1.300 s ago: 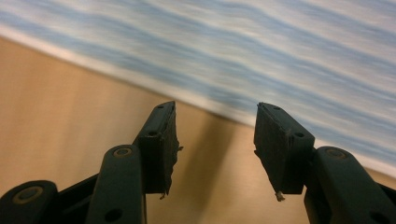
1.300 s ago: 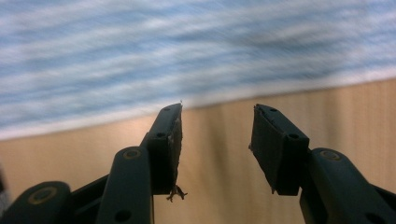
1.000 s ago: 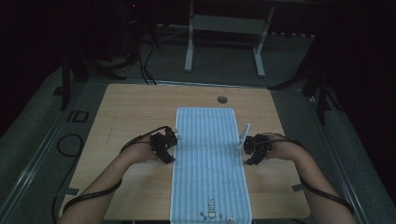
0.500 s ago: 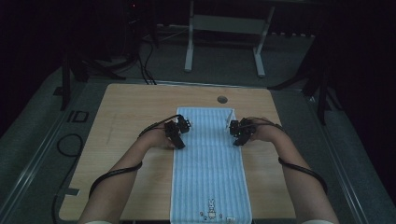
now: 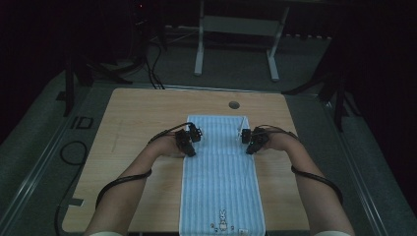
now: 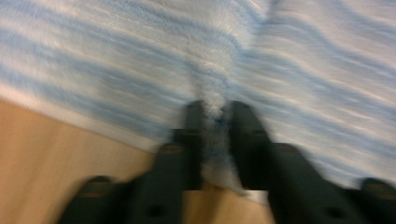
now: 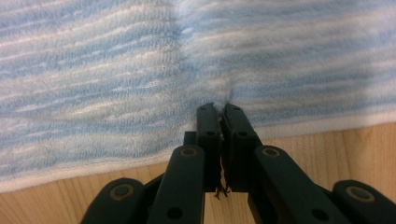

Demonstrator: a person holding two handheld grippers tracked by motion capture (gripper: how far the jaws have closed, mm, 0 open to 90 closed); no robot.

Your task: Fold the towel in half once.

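Where blurred, towel (image 6: pixel 299 70) edge indistinct

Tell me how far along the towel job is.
Done: the striped towel lies flat along the table. In hand: the left hand-held gripper and right hand-held gripper have just closed, each pinching a long edge near the far end. Left: lifting and folding; no fold shows yet.

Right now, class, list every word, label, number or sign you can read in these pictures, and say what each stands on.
"ID": dark letters on the grey floor mat left of the table.
Rabbit motif, no words: on the striped towel near its front hem.
Small tag at the towel's front edge: too small to read.
Nothing else legible.
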